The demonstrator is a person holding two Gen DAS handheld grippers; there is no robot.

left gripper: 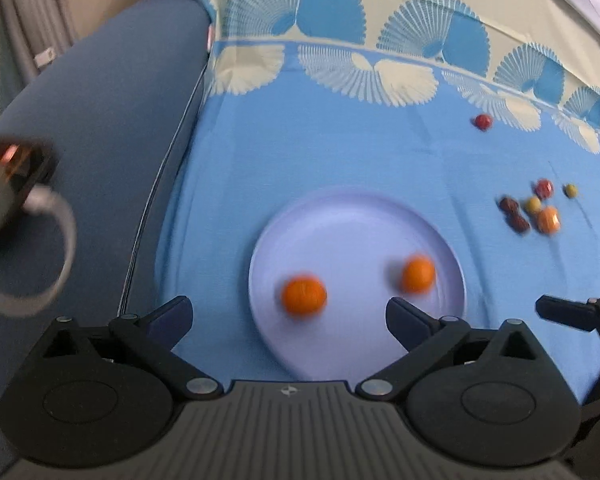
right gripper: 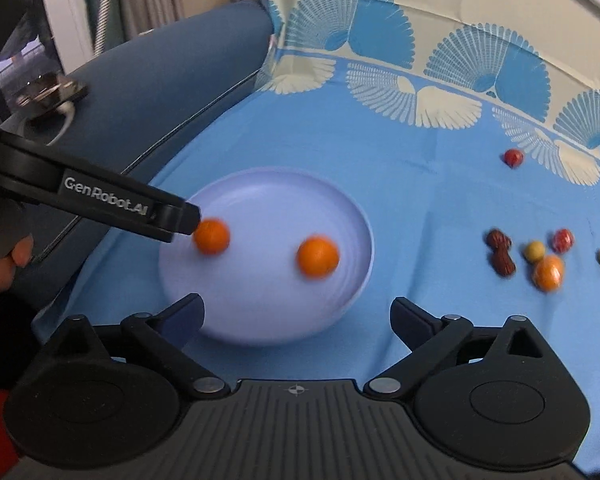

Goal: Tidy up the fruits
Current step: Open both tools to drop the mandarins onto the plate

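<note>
Both grippers, left (left gripper: 288, 316) and right (right gripper: 298, 316), are seen with fingers spread wide and empty. Two oranges (right gripper: 318, 258) lie on the plate (right gripper: 340, 204); the remaining fruits (right gripper: 548, 272) lie rightward, nearer the right gripper.

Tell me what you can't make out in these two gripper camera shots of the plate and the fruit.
- Two oranges on the plate: motion-blurred in both views, so peel detail is lost.
- Small fruits on the blue cloth: too small and smeared to name.
- Plate's near rim: hidden by the left gripper in the left wrist view.
- Dark object, left edge: cut off, blurred.
</note>
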